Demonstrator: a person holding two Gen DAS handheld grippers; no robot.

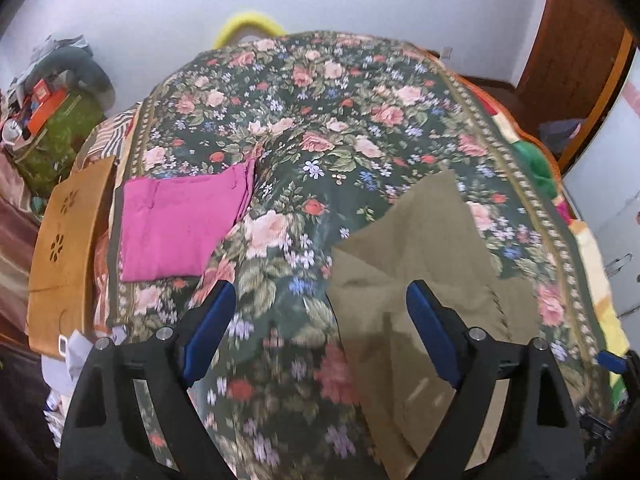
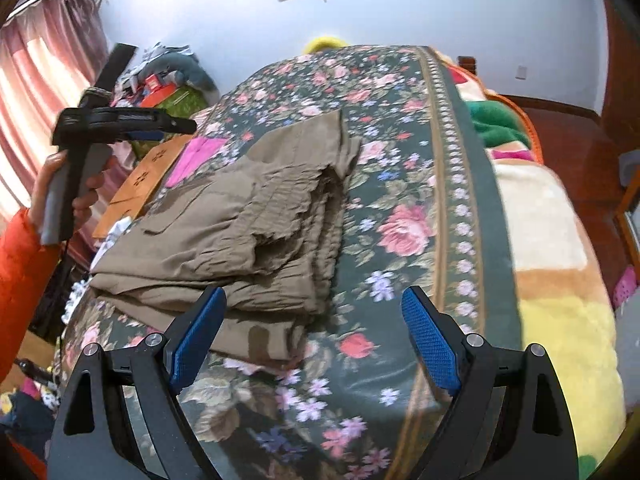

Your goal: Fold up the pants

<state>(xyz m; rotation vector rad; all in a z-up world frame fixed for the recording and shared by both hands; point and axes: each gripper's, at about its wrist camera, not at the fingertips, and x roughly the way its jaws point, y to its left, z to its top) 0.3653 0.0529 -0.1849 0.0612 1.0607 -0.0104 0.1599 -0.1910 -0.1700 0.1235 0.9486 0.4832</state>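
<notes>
Here, khaki pants (image 2: 240,216) are lying folded into a thick, rumpled stack on the flowered bedspread (image 2: 400,184), toward its left edge. The left gripper (image 1: 320,316) is hovering with fingers spread, grasping nothing; the right gripper (image 2: 314,320) is likewise spread and empty. The cloth is looking soft, light and floppy, so pinching the layered near edge seems best.

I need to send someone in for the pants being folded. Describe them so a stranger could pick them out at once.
Start at the bed under the dark green floral bedspread. On it lie two folded cloth items: the khaki pants nearer the grippers, and a magenta cloth farther toward the bed's left edge. The pants are the dull olive-brown, wrinkled stack with a visible pocket flap, not the bright pink one.
</notes>
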